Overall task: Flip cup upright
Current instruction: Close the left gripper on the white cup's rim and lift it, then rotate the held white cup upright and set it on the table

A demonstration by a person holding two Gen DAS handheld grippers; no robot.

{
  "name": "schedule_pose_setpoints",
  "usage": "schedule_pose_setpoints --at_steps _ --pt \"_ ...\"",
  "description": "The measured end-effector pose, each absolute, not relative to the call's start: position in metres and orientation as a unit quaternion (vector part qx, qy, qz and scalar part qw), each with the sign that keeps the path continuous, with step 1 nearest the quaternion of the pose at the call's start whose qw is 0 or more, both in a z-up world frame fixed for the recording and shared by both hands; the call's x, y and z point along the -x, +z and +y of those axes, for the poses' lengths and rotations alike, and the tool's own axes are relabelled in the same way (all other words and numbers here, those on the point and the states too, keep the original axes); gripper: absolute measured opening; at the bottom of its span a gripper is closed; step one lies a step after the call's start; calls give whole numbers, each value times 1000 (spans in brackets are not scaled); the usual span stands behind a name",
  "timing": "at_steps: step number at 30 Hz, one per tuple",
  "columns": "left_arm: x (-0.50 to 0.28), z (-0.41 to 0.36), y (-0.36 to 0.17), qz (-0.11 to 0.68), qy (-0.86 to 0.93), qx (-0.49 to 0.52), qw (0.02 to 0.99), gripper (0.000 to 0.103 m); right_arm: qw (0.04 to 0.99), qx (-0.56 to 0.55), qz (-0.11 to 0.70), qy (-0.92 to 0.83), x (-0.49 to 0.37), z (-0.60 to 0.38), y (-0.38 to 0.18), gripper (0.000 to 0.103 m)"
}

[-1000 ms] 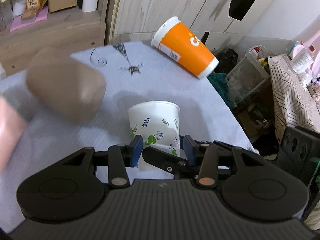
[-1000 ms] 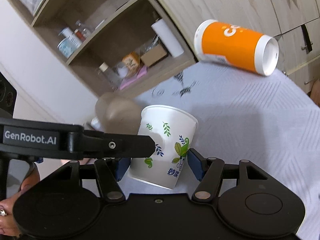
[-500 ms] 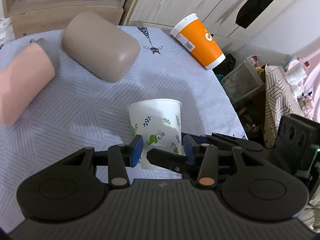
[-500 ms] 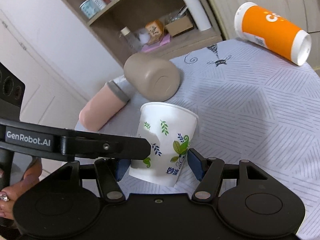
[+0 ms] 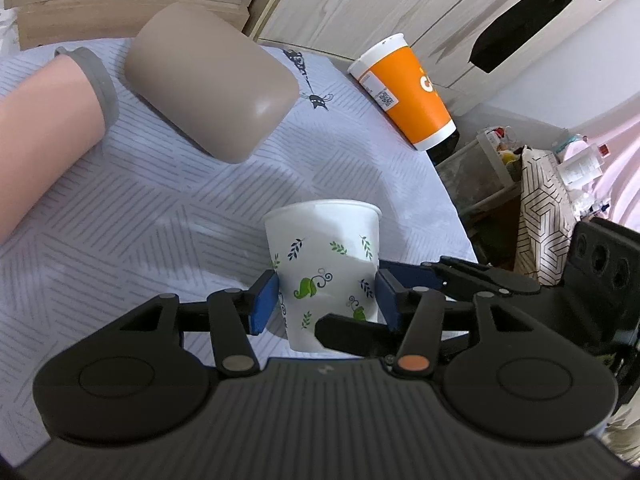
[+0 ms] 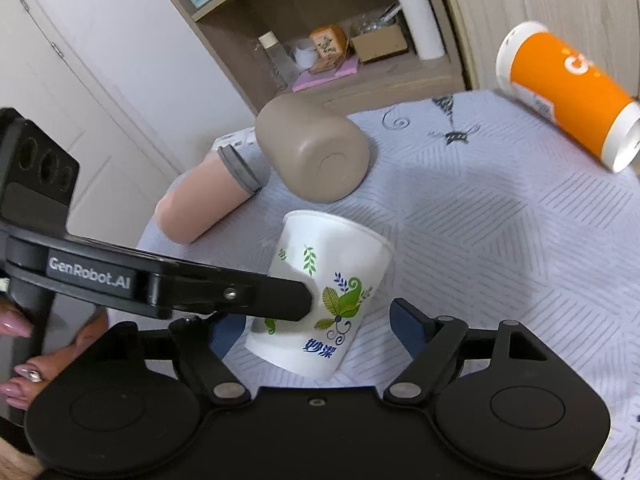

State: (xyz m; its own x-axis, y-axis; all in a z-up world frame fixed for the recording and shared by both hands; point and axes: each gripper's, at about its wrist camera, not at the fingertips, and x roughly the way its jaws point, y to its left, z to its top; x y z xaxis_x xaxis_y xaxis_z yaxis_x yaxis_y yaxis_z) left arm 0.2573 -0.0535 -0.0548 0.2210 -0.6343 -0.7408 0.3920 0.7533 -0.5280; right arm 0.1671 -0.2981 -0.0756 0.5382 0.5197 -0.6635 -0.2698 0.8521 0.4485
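At lower centre of both wrist views, the leaf-printed paper cup [image 5: 325, 264] is standing mouth-up on the tablecloth [image 5: 168, 216]. The left gripper [image 5: 326, 300] is clamping its dented wall, while the right gripper [image 6: 316, 334] is flanking it, jaws apart. Next, judged: release without tipping.

Patterned tablecloth [image 5: 160, 216], 3 cups lying sideways (taupe [image 5: 212, 80], pink [image 5: 44, 120], orange [image 5: 408, 92])

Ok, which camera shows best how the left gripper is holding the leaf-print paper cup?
Left wrist: both blue pads press the paper cup, denting its wall. Right wrist shows only one left finger lying across the cup, with the right gripper open around it.
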Motion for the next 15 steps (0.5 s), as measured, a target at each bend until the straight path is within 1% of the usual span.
schedule_pose_setpoints --at_steps 1,2,4,9,15 --pt "-257 -53 -56 526 -334 116 774 52 864 -149 423 229 -168 -298 -76 73" --pt "-257 -53 -57 522 -335 118 775 51 864 -152 421 230 -168 -299 -76 71" --pt "-255 -53 -55 515 -342 108 779 52 869 -144 413 230 -164 -297 -76 71" --pt "-240 -53 -44 480 -363 74 795 51 894 -81 370 237 -143 -285 -68 70" --pt "-212 -40 -32 406 -376 45 832 51 933 29 266 241 -108 -263 -64 70"
